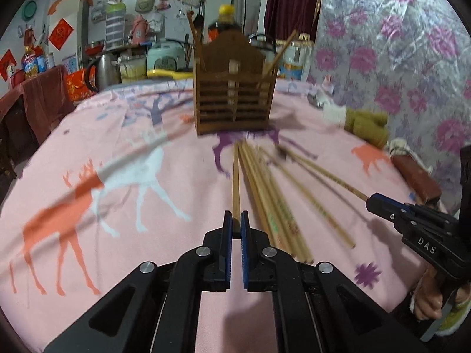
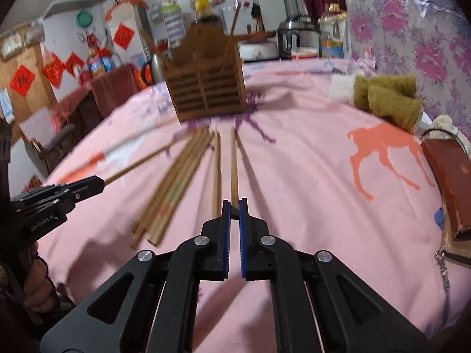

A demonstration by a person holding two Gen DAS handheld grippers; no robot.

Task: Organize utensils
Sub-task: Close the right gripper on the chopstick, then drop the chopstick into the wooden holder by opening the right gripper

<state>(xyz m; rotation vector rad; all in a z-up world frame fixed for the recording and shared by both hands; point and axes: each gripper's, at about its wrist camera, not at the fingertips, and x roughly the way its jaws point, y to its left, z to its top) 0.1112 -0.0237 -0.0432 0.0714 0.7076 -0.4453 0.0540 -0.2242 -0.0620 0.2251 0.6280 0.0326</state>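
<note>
- A table covered with a pink cloth printed with orange, white and purple deer (image 1: pixel 123 135) fills both views.
- The left gripper (image 1: pixel 236 220), black with blue pads, has its jaws closed on the near end of one brown wooden chopstick (image 1: pixel 236 176), which points away toward the far side of the table.
- The right gripper (image 2: pixel 234 209), of the same black and blue make, is likewise clamped on the near end of a second brown wooden chopstick (image 2: pixel 234 167), also pointing away.
- From the left wrist view, the right gripper shows at the right edge with its chopstick running up and to the left from its tip, and a hand below it on the handle.
- Between the two held sticks, a loose bundle of pale wooden chopsticks (image 1: pixel 273 206) lies fanned out on the cloth, their far ends close together near the holder.
- A brown slatted wooden chopstick holder with a peaked back (image 1: pixel 235 100) stands upright on the cloth just beyond the far ends of the chopsticks; a few sticks already stand in it, leaning outward.
- An olive-green fuzzy cloth (image 2: pixel 388 100) lies to the right, well apart from the chopsticks.
- A reddish-brown rectangular case (image 2: pixel 450 182) lies at the table's right edge.
- Shelves, jars and red paper decorations crowd the background, blurred.
</note>
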